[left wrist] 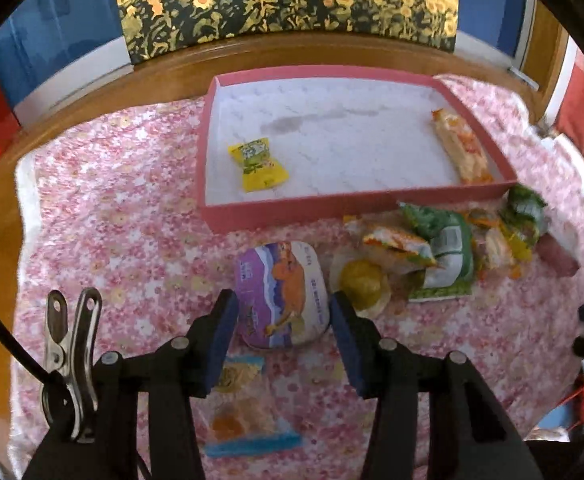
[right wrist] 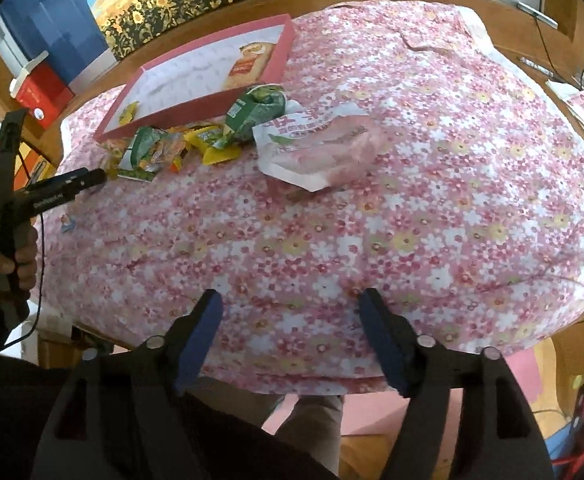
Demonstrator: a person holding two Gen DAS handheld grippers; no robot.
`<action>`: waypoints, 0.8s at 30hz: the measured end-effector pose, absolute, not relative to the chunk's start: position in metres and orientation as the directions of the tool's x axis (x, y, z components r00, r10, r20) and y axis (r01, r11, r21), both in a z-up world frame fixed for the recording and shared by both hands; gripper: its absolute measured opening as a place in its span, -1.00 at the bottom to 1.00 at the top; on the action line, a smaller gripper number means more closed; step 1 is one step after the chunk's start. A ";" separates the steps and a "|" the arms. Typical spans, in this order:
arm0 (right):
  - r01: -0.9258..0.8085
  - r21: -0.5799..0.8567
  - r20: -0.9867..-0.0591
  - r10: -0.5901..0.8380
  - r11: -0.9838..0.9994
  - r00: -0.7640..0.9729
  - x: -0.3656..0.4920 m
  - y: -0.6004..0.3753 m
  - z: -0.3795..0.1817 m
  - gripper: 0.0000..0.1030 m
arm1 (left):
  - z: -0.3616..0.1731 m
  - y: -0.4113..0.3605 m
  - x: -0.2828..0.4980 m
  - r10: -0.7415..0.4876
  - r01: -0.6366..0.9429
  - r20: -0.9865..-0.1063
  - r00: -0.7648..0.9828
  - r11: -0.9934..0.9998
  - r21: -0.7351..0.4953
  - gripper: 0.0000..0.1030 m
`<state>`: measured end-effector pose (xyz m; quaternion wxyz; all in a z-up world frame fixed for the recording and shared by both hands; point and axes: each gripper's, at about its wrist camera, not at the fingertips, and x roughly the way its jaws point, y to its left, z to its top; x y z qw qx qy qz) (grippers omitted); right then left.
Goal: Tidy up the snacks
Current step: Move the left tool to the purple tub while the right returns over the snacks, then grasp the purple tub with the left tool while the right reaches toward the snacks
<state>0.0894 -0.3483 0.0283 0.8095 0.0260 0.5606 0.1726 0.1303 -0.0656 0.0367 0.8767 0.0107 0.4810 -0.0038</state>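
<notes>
Blue-padded fingers of the left tool sit partway apart, straddling a purple-and-white rounded snack pouch with an orange camel picture without pinching it. Just right of that is a yellow jelly cup, then a messy pile of green, orange and yellow snack packets on the pink floral cloth over the desk. Behind those, further away, is a shallow pink tray with a white marbled floor holding a small yellow candy packet on the left and a long orange-and-white wrapped bar on the right. Meanwhile the right tool is spread wide over bare cloth, nothing in it, with a white-and-pink plastic bag further out.
</notes>
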 end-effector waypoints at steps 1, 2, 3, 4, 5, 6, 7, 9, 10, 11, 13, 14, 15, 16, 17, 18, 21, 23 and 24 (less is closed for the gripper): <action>-0.251 0.223 -0.900 0.298 0.942 0.319 0.089 -0.346 0.028 0.49 | 0.037 -0.064 0.131 -0.012 0.024 -0.841 0.542 1.000 0.002 -0.01; -0.254 0.212 -0.900 0.290 0.944 0.325 0.088 -0.345 0.028 0.51 | 0.037 -0.062 0.133 -0.023 0.030 -0.838 0.546 1.000 -0.008 -0.01; -0.259 0.193 -0.902 0.275 0.946 0.334 0.087 -0.341 0.027 0.55 | 0.037 -0.059 0.136 -0.030 0.034 -0.836 0.548 0.999 -0.014 -0.02; -0.265 0.169 -0.904 0.257 0.949 0.342 0.085 -0.337 0.026 0.56 | 0.037 -0.059 0.137 -0.035 0.037 -0.832 0.553 0.999 -0.018 -0.02; -0.275 0.132 -0.909 0.227 0.952 0.350 0.084 -0.332 0.025 0.56 | 0.038 -0.058 0.138 -0.043 0.042 -0.826 0.561 0.999 -0.024 -0.02; -0.281 0.108 -0.911 0.208 0.954 0.356 0.083 -0.328 0.025 0.56 | 0.039 -0.057 0.138 -0.052 0.049 -0.821 0.569 0.998 -0.030 -0.03; -0.287 0.078 -0.914 0.184 0.955 0.362 0.082 -0.324 0.024 0.56 | 0.040 -0.056 0.138 -0.064 0.059 -0.815 0.577 0.998 -0.036 -0.42; -0.280 0.052 -0.915 0.158 0.958 0.372 0.081 -0.322 0.023 0.56 | 0.046 -0.059 0.139 -0.082 0.078 -0.805 0.588 0.996 -0.045 -0.57; -0.272 0.052 -0.915 0.156 0.961 0.373 0.081 -0.323 0.022 0.56 | 0.051 -0.059 0.138 -0.075 0.082 -0.801 0.594 0.996 -0.032 -0.59; -0.263 0.054 -0.914 0.154 0.963 0.375 0.082 -0.323 0.022 0.56 | 0.054 -0.060 0.136 -0.069 0.082 -0.796 0.602 0.996 -0.024 -0.60; -0.245 0.062 -0.913 0.154 0.968 0.377 0.086 -0.322 0.022 0.56 | 0.061 -0.056 0.130 -0.095 0.091 -0.784 0.613 0.995 -0.049 -0.69; -0.236 0.068 -0.912 0.156 0.969 0.380 0.088 -0.323 0.022 0.56 | 0.064 -0.053 0.128 -0.105 0.094 -0.779 0.619 0.994 -0.060 -0.73; -0.229 0.074 -0.910 0.159 0.971 0.382 0.089 -0.323 0.022 0.56 | 0.066 -0.051 0.125 -0.107 0.093 -0.775 0.623 0.994 -0.062 -0.78; -0.222 0.079 -0.910 0.162 0.972 0.383 0.091 -0.323 0.021 0.56 | 0.069 -0.048 0.119 -0.101 0.083 -0.766 0.635 0.995 -0.062 -0.78; -0.216 0.085 -0.909 0.164 0.973 0.382 0.092 -0.323 0.021 0.56 | 0.071 -0.046 0.117 -0.102 0.078 -0.762 0.639 0.995 -0.067 -0.79; -0.212 0.088 -0.909 0.166 0.973 0.383 0.094 -0.323 0.020 0.56 | 0.073 -0.043 0.114 -0.109 0.073 -0.758 0.644 0.994 -0.081 -0.79; -0.205 0.092 -0.906 0.168 0.974 0.388 0.099 -0.322 0.020 0.56 | 0.071 -0.036 0.110 -0.119 0.053 -0.768 0.630 0.992 -0.111 -0.49; -0.210 0.083 -0.906 0.161 0.974 0.392 0.101 -0.320 0.019 0.57 | 0.062 -0.036 0.119 -0.120 0.031 -0.806 0.579 0.992 -0.125 0.21; -0.218 0.071 -0.906 0.155 0.973 0.395 0.101 -0.318 0.019 0.58 | 0.059 -0.036 0.122 -0.122 0.023 -0.815 0.567 0.991 -0.133 0.28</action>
